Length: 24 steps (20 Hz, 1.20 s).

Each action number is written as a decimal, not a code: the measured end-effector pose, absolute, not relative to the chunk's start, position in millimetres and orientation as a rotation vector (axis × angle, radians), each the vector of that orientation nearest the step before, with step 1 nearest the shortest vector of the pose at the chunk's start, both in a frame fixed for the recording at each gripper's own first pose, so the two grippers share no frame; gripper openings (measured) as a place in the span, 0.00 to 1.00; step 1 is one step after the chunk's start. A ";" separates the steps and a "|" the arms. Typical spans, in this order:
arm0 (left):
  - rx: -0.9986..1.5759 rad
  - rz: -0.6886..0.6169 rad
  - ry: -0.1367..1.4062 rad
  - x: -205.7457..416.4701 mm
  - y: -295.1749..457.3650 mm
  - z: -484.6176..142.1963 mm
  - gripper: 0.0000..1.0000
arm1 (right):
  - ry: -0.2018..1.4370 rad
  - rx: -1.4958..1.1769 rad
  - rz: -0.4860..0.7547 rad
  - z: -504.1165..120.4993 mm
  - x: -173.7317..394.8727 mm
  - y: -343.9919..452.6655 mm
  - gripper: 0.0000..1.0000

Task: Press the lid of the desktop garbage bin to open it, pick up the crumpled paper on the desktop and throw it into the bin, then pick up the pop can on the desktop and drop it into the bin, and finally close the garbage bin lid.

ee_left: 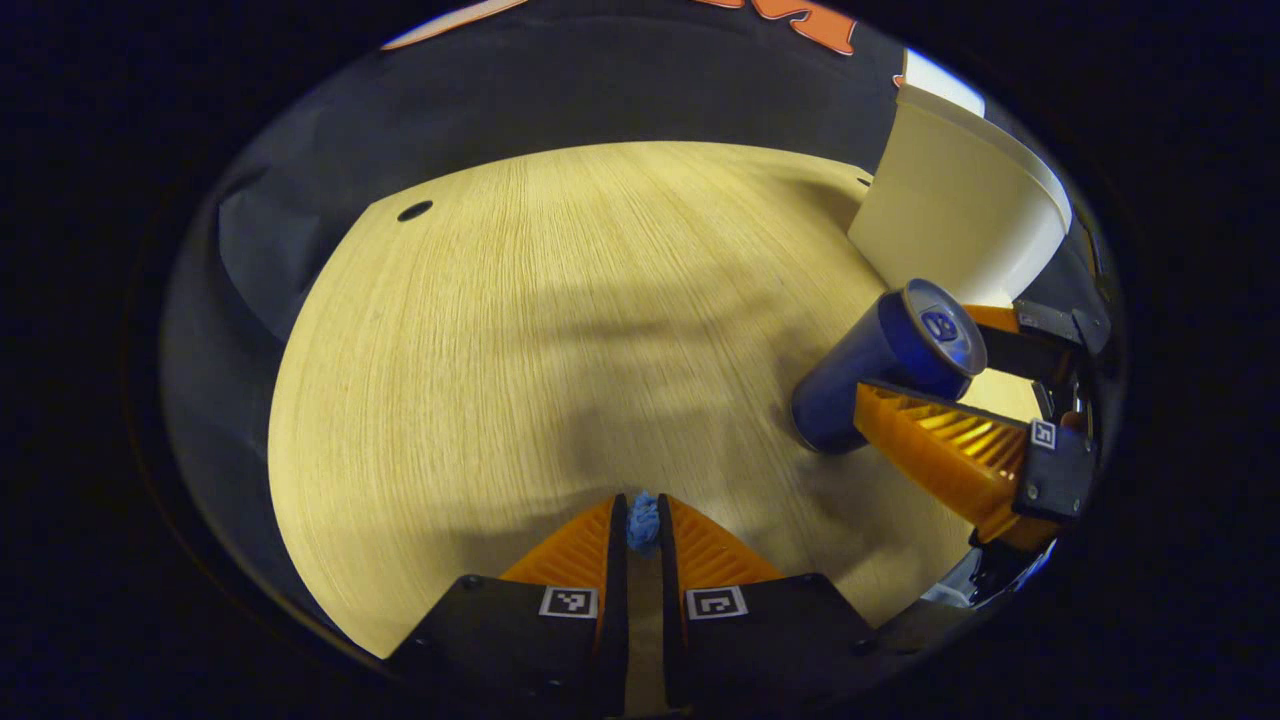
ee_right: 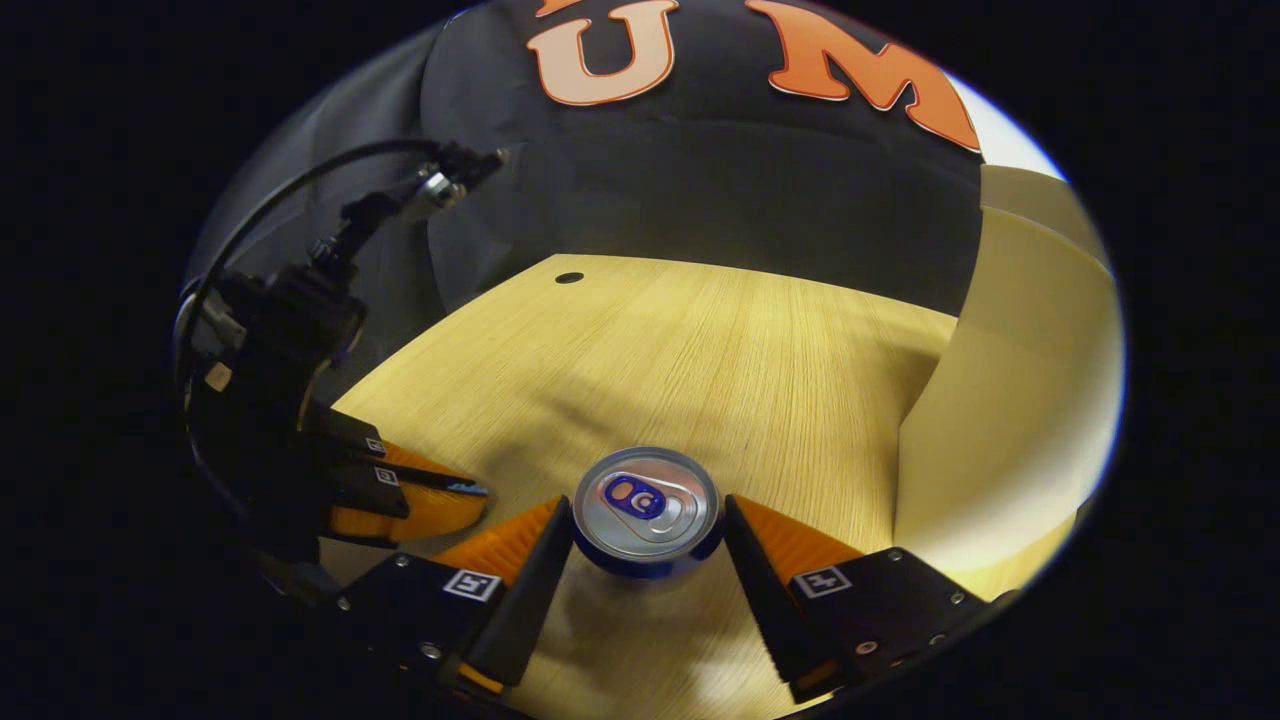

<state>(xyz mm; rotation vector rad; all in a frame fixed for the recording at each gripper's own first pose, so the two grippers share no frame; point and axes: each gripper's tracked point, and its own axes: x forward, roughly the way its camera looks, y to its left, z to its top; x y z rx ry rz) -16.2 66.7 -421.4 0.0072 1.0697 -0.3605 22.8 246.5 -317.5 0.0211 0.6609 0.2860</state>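
Your pop can (ee_right: 646, 510) is a dark blue cylinder with a bright silver top, a raised rim and a blue pull tab, and it stands upright on the wooden desktop (ee_right: 700, 350), seen nearly from above in the right gripper view. In the left gripper view the same can (ee_left: 885, 365) shows its smooth, glossy blue wall and leans in the fisheye, its base on the table just in front of the garbage bin (ee_left: 955, 205). The desktop is pale, straight-grained wood with a small round dark hole (ee_left: 414, 210) near its far edge, and soft shadows lie across it. The bin is a cream, matte, smooth-walled tub with a curved upper rim, standing at the desk's far right; in the right gripper view its wall (ee_right: 1010, 400) rises close beside the can. Your right gripper (ee_right: 648, 545) has ribbed, wedge-shaped fingers spread to either side of the can, one finger (ee_right: 520, 590) near its left flank and the other near its right; whether they press on the metal you cannot tell, since narrow dark gaps seem to show at the can's sides. Your left gripper (ee_left: 643, 525) has its jaws drawn almost together, with only a thin slit between the ribbed fingers, and a small blue scrap (ee_left: 643, 520) sits pinched at the tips above the table.
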 end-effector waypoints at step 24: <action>-0.049 -0.436 0.642 52.5 -12.1 -250.4 0.18 | 0.617 0.040 0.135 -257.9 -31.6 131.0 0.80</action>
